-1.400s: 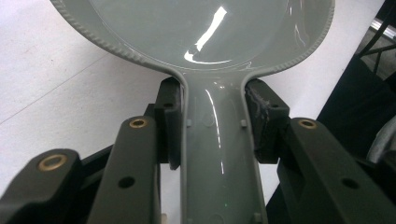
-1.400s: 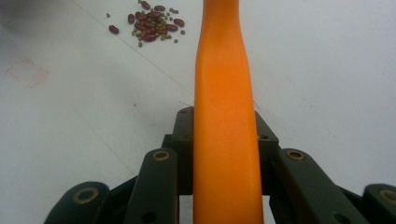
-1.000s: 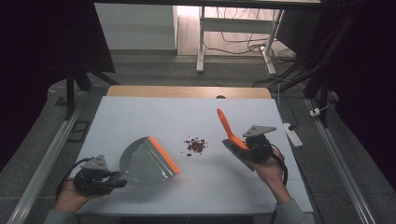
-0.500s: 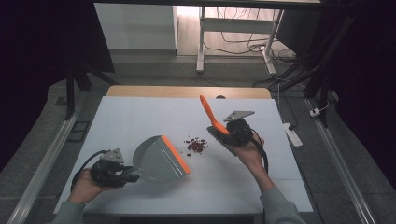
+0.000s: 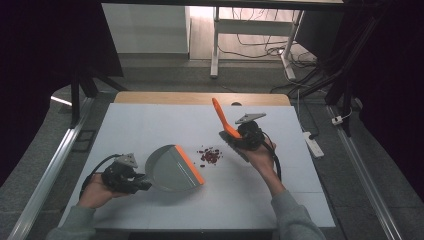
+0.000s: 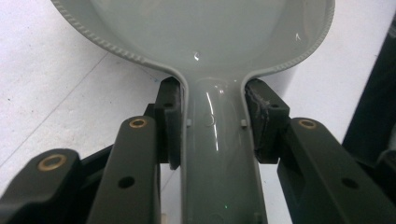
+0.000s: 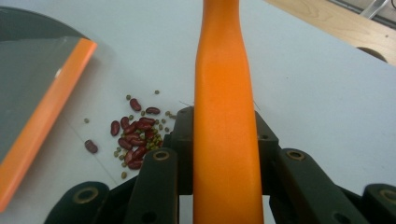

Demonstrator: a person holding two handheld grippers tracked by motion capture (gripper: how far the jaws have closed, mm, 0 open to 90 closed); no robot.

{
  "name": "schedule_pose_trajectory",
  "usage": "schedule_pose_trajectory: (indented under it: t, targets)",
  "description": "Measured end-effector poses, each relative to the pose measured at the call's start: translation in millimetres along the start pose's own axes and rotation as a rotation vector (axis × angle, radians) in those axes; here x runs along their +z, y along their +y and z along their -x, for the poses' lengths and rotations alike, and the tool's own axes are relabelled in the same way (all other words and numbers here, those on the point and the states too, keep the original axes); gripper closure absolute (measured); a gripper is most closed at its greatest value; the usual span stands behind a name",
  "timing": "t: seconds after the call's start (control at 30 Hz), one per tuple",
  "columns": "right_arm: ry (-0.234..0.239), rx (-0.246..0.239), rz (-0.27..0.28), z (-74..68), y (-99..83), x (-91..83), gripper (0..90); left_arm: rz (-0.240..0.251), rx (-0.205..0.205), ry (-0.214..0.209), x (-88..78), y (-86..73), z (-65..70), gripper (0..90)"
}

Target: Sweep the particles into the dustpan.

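High view: person at the white desk (image 5: 150,125) w/ tongs in each hand. Left tongs (image 5: 131,176) pinch the handle of a grey dustpan (image 5: 170,167); it lies flat, orange lip toward the middle. Right tongs (image 5: 242,139) pinch a brush (image 5: 227,132); its orange handle points up & away, head low on the desk. A small pile of beans (image 5: 210,155) sits between pan & brush, just beside the pan's lip. I think this is the sweep step: pan is set, brush is about to push. Next move, I guess: drag the brush toward the pan, low & slow, so beans roll in & not past.

Left gripper view: left tongs (image 6: 212,123) pressed on both sides of the dustpan (image 6: 205,42) neck. Pan looks empty.

Right gripper view: right tongs (image 7: 223,135) squeeze the brush (image 7: 223,93) handle. Beans (image 7: 133,140) lie left of it, red ones plus tiny green ones, a few loose strays. Dustpan (image 7: 37,88) lip near, not touching them.

Around: a power strip (image 5: 313,144) off the desk's right edge, cables on the floor behind. Nothing blocks the way; strays may get missed.
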State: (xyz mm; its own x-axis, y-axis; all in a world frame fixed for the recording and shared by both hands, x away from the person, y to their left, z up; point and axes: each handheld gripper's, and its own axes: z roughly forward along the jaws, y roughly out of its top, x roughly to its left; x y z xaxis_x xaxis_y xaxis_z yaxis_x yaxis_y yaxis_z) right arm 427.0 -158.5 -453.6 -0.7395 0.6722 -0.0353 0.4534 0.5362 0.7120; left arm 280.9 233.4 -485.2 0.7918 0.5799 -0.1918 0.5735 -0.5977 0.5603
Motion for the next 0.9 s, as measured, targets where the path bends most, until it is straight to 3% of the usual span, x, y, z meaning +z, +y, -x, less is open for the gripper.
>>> schedule_pose_trajectory:
  t: [0.3,0.53,0.9]
  targets:
    - [0.002,-0.027,-0.031,-6.4,4.3,21.6,70.5,-0.02,0.011,0.008,3.8,0.6,3.4,61.8]
    - [-0.003,-0.019,-0.027,-5.6,3.4,23.4,70.5,-0.041,0.007,0.016,7.3,1.2,3.2,61.8]
    - [-0.033,-0.015,-0.009,-8.0,7.1,30.4,70.6,-0.052,0.008,-0.009,12.4,4.4,-4.4,61.8]
